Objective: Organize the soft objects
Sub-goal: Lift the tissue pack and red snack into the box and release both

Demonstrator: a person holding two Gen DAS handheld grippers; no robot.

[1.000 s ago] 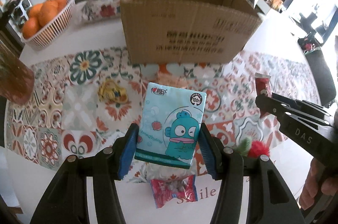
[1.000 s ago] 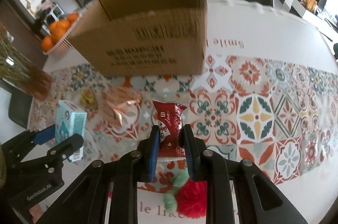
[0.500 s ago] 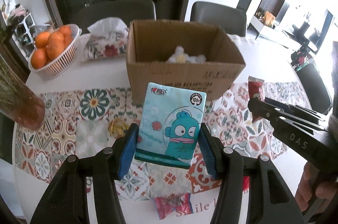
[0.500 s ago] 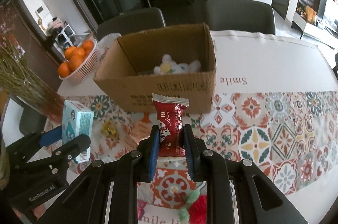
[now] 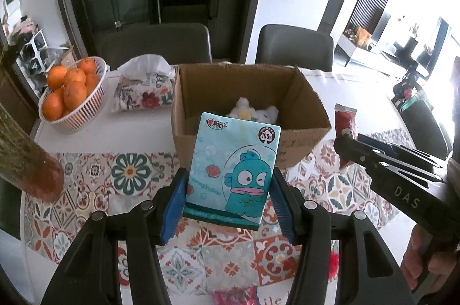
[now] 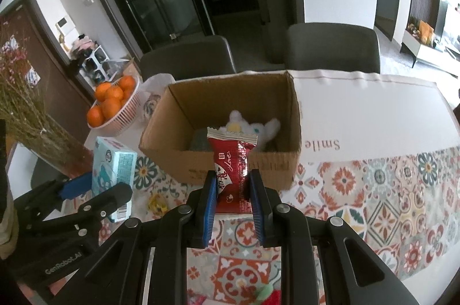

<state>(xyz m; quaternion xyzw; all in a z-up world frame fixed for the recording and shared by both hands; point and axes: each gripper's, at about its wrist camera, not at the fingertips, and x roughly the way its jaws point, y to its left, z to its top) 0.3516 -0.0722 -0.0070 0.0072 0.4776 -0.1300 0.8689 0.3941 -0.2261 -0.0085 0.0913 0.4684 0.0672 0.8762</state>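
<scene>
Cardboard box ahead holds one plush toy; my left tongs clasp a tissue pack, right tongs a red sachet; perhaps three items wait below on the tabletop.

Ahead of you at frame centre, the cardboard box is open-topped; a white plush toy fills its floor at the back right. Left of it, the orange basket, tissue pack and vase crowd the upper left. White tablecloth lies bare at the right.
</scene>
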